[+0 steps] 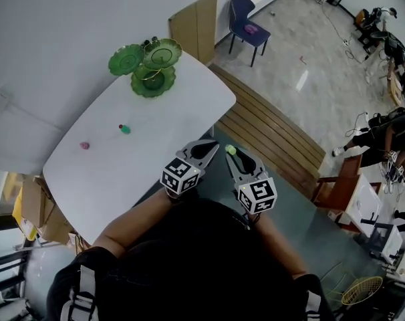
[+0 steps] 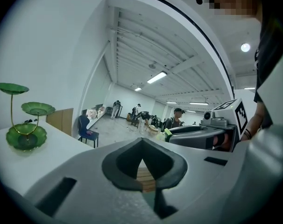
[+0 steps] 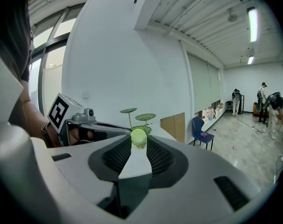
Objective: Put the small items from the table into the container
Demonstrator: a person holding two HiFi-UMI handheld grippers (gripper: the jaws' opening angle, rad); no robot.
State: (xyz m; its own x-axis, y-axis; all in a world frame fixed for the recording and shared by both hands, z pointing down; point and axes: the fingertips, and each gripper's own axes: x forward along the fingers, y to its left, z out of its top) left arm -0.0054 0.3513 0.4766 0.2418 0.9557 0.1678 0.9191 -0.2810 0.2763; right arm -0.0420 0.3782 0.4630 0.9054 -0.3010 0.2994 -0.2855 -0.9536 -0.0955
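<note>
Head view shows a white rounded-corner table (image 1: 162,112), with a slatted wooden bench (image 1: 276,139) along its right side. At the table's far end stands the container, a green leaf-shaped tiered dish stand (image 1: 149,65) on thin gold stems. Its three dishes show plain green from above. Some small dark bits sit just behind it, too small to tell what they are.

Both grippers hang off the near edge of the table, close side by side and well apart from the stand. The left gripper (image 1: 210,148) has its jaws closed tip to tip with nothing between them; the left gripper view (image 2: 141,140) confirms this, with only an open gap behind the meeting tips. The right gripper (image 1: 232,154) pinches a small yellow-green rounded item (image 1: 230,150) at its very tips, seen clearly in the right gripper view (image 3: 138,137).

On the tabletop, between grippers and stand, lie a small green item with a red bit (image 1: 125,129) and, further left, a small pink item (image 1: 84,145).
</note>
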